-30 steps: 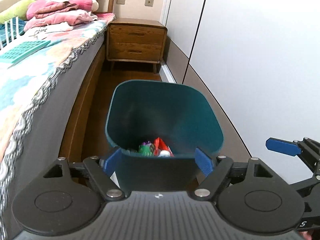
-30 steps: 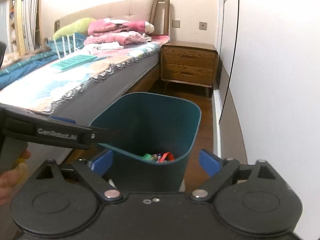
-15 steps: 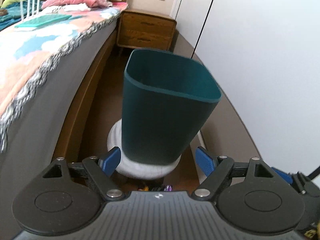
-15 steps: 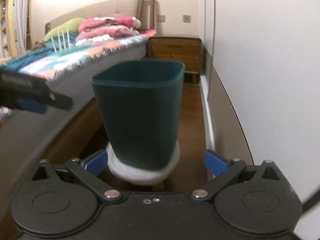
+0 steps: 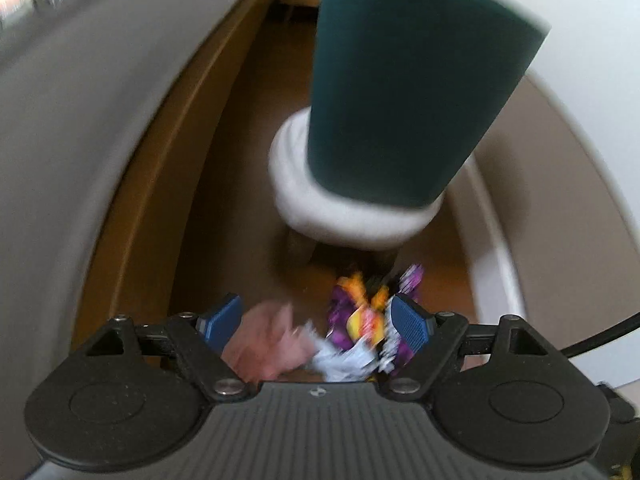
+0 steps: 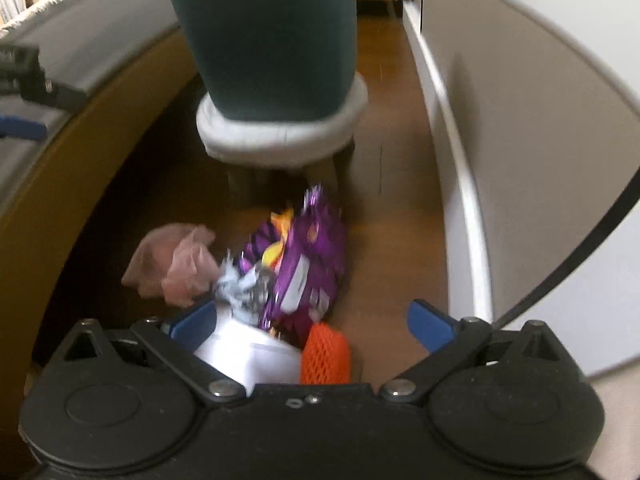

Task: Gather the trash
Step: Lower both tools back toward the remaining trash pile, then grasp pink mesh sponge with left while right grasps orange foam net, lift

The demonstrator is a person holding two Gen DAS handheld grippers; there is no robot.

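Observation:
A dark teal trash bin [image 5: 404, 92] [image 6: 268, 36] stands on a low white round stool [image 5: 348, 220] [image 6: 280, 136]. Trash lies on the wooden floor in front of the stool: a purple snack wrapper [image 6: 304, 260] [image 5: 360, 316], a pink crumpled bag [image 6: 176, 260] [image 5: 268, 344], a crumpled pale blue piece [image 6: 240, 284] [image 5: 344, 360], an orange net [image 6: 326, 354] and a white item [image 6: 248, 354]. My left gripper [image 5: 316, 322] is open and low over the pile. My right gripper [image 6: 312, 320] is open and empty above the trash.
The bed's grey side and wooden frame [image 5: 152, 184] run along the left. A white wall with a skirting board [image 6: 460, 168] runs along the right. A black cable [image 6: 576, 256] crosses the right edge. The other gripper shows at the left [image 6: 24, 80].
Both grippers have dropped from above the bin's rim to near the floor and tilted down. The trash pile in front of the stool has come into view. Both stay open.

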